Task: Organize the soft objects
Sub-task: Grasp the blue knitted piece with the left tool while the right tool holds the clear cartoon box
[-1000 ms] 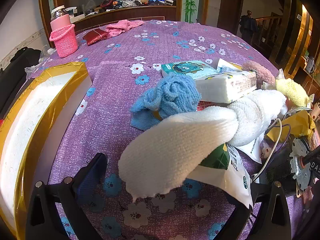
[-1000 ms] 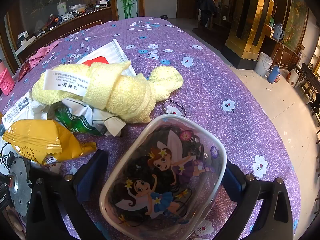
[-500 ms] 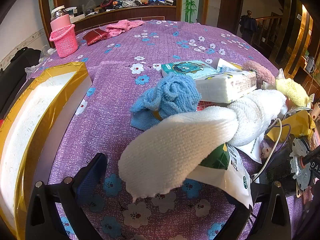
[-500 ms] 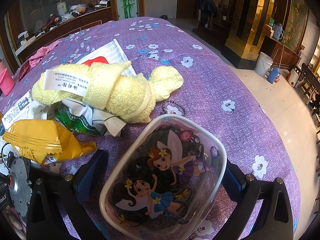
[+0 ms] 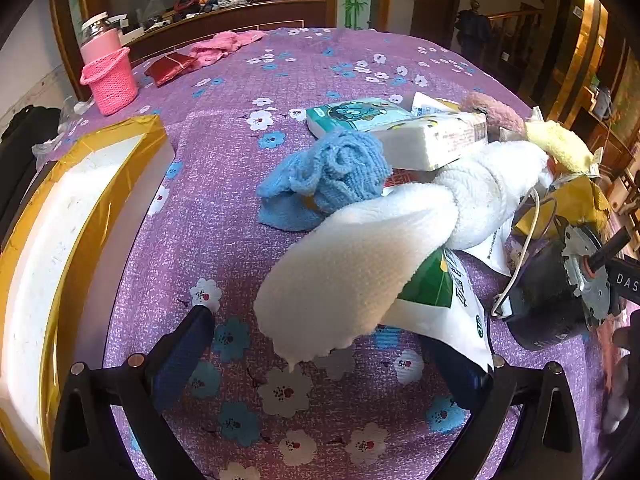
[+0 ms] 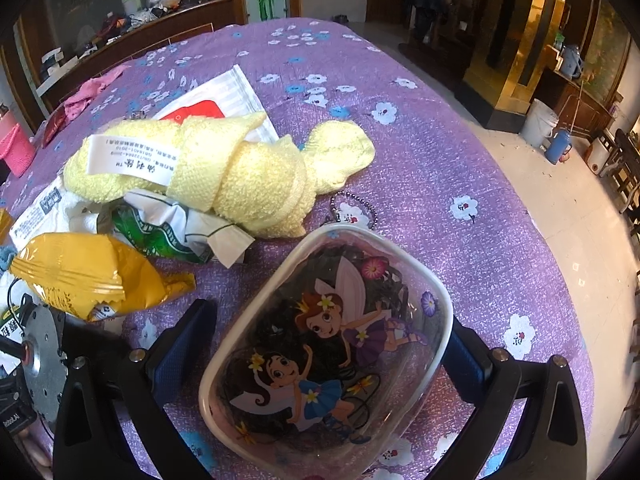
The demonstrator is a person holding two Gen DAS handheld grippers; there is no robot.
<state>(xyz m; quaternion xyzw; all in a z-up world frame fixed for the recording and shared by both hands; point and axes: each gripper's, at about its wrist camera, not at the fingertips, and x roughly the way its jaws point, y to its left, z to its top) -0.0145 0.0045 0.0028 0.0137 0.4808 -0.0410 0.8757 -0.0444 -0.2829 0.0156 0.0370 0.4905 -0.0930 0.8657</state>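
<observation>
A white knotted towel lies across the middle of the purple flowered table; its loose end reaches between the fingers of my left gripper, which stands wide open. Behind it sits a crumpled blue towel. A yellow knotted towel with a white label rests on snack bags; it also shows at the right edge of the left wrist view as the yellow towel. My right gripper is open, with a clear fairy-print pouch lying between its fingers.
A gold-edged white box stands at the left. Tissue packs, a pink fuzzy item, a yellow snack bag, a green-white bag and a motor crowd the towels. Far back are a pink basket and pink cloth.
</observation>
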